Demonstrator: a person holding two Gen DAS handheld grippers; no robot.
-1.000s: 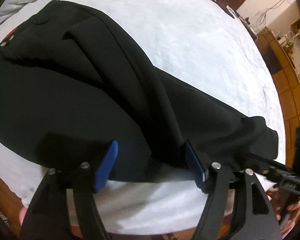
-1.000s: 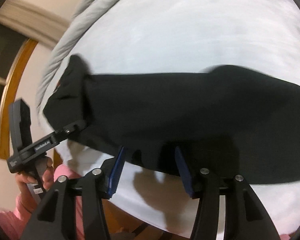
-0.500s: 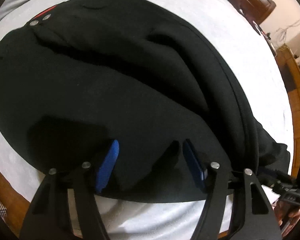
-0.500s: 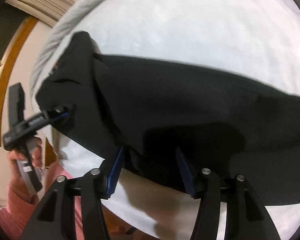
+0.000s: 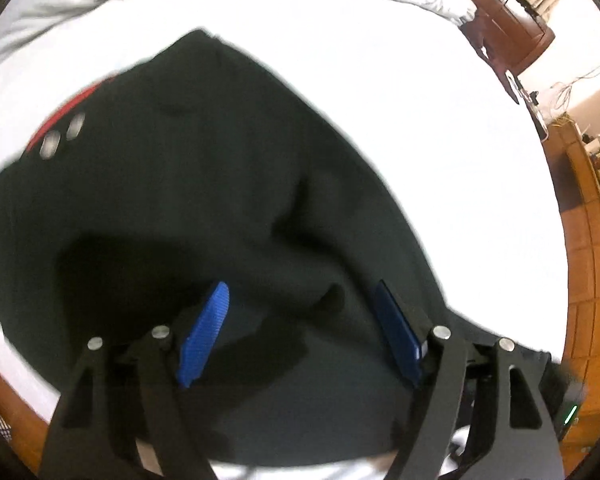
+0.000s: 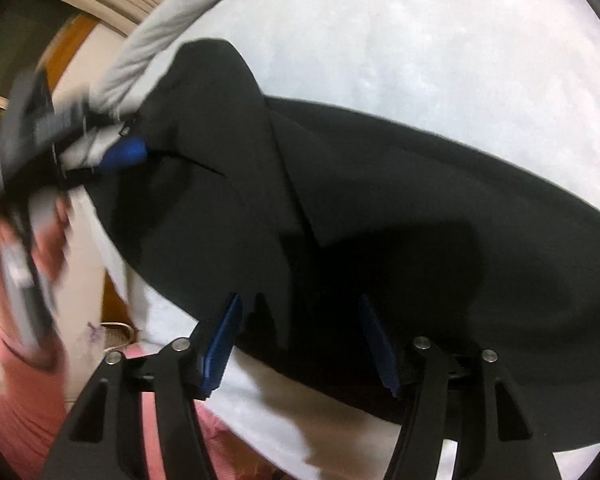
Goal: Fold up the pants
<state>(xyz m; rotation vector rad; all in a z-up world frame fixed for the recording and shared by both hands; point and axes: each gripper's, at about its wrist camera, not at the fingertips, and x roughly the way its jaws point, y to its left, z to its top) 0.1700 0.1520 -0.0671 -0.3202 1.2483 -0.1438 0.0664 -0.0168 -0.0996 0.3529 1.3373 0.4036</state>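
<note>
Black cloth now fills the gap of our left claw and right claw, both wide open, gripping nothing (we've pushed in from the bed's near edge); the pants lie doubled along that edge.

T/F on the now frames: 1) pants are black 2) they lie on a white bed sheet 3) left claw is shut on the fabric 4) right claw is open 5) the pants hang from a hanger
1) The pants are black: true.
2) They lie on a white bed sheet: true.
3) The left claw is shut on the fabric: false. Its blue pads stand wide apart over the cloth, gripping nothing.
4) The right claw is open: true, with its pads apart at the near edge of the pants.
5) The pants hang from a hanger: false. They are spread on the sheet, and no hanger is in view.
</note>
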